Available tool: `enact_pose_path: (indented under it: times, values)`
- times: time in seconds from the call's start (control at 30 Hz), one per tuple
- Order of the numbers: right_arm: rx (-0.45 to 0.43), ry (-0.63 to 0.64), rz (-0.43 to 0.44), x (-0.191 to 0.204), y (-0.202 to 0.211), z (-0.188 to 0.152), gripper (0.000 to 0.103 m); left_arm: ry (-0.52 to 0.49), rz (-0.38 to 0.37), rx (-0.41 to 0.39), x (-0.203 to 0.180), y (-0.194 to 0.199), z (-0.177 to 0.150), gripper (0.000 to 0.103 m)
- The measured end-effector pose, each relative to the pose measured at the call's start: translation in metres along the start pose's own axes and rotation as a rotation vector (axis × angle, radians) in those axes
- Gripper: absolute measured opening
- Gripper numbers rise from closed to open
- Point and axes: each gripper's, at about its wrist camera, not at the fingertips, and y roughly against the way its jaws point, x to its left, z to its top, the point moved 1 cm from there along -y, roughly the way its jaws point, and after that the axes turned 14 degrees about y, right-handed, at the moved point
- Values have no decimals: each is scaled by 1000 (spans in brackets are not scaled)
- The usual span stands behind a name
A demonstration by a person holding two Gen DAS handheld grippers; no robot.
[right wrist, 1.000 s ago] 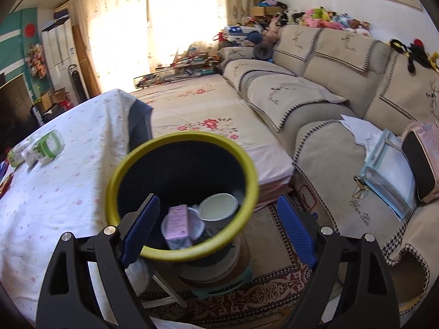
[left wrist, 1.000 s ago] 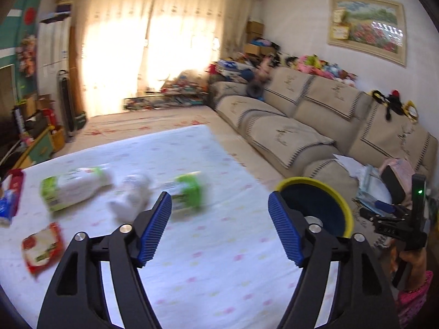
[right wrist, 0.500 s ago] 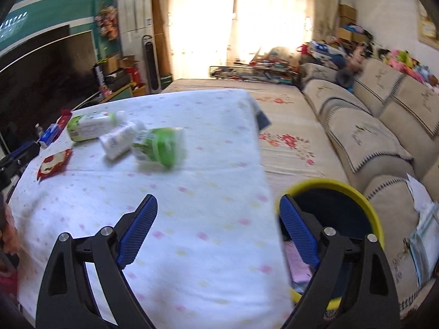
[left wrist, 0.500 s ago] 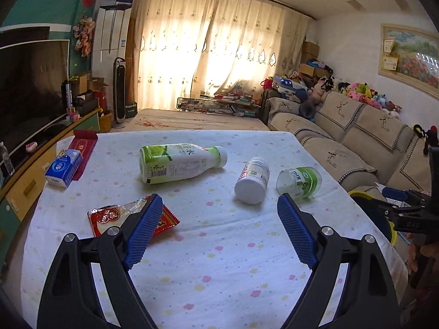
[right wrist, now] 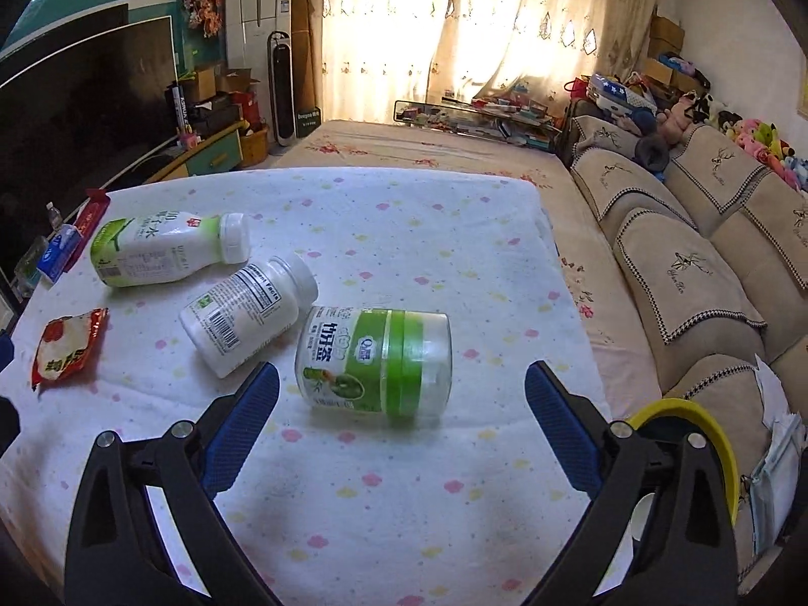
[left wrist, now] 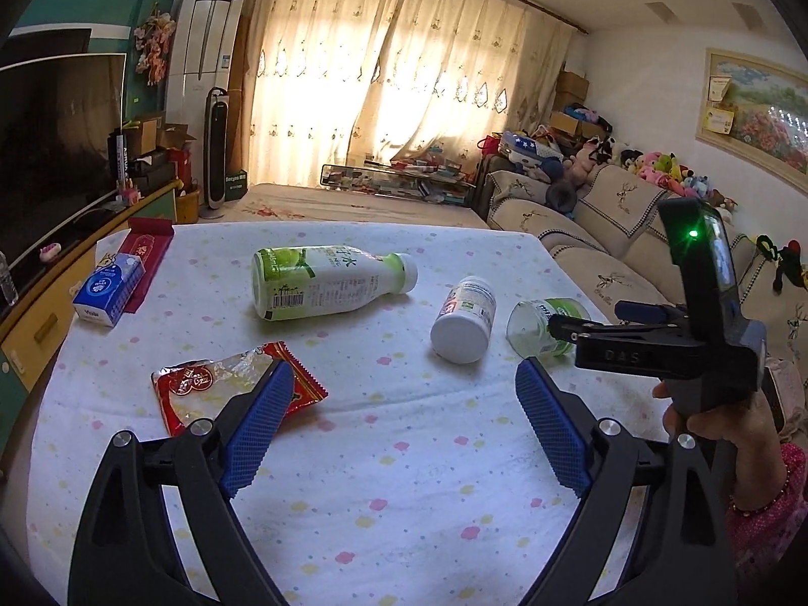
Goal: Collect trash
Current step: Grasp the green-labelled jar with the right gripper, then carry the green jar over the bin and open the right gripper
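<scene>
Ahead of the claws, past the table, a curtain [left wrist: 404, 76] glows with daylight. To the right runs a beige sofa [right wrist: 682, 262] topped with soft toys [left wrist: 661, 171]. To the left stands a dark television [left wrist: 55, 136], a tower fan [left wrist: 217, 146] beyond it.

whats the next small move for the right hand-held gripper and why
Probably ease the right hand-held gripper forward and down around the clear green-labelled jar. Its jaws are opening and hold nothing, the jar lies on its side just ahead of them, and the yellow-rimmed bin waits beside the table.
</scene>
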Motion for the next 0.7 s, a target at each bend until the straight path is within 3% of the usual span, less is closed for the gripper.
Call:
enact_pose_path:
  times: [0.37, 0.4, 0.5, 0.7]
  values:
    - [74, -12, 18, 5, -44, 7, 94, -14, -1, 14, -6, -3, -4, 88]
    - [74, -12, 18, 5, -44, 7, 91, -15, -1, 16, -6, -3, -5, 88]
    - [81, -22, 49, 5, -45, 4, 67, -18, 0, 16, -8, -3, -5, 88]
    - [60, -29, 64, 4, -30, 1, 67, -21, 0, 18, -8, -5, -7, 88]
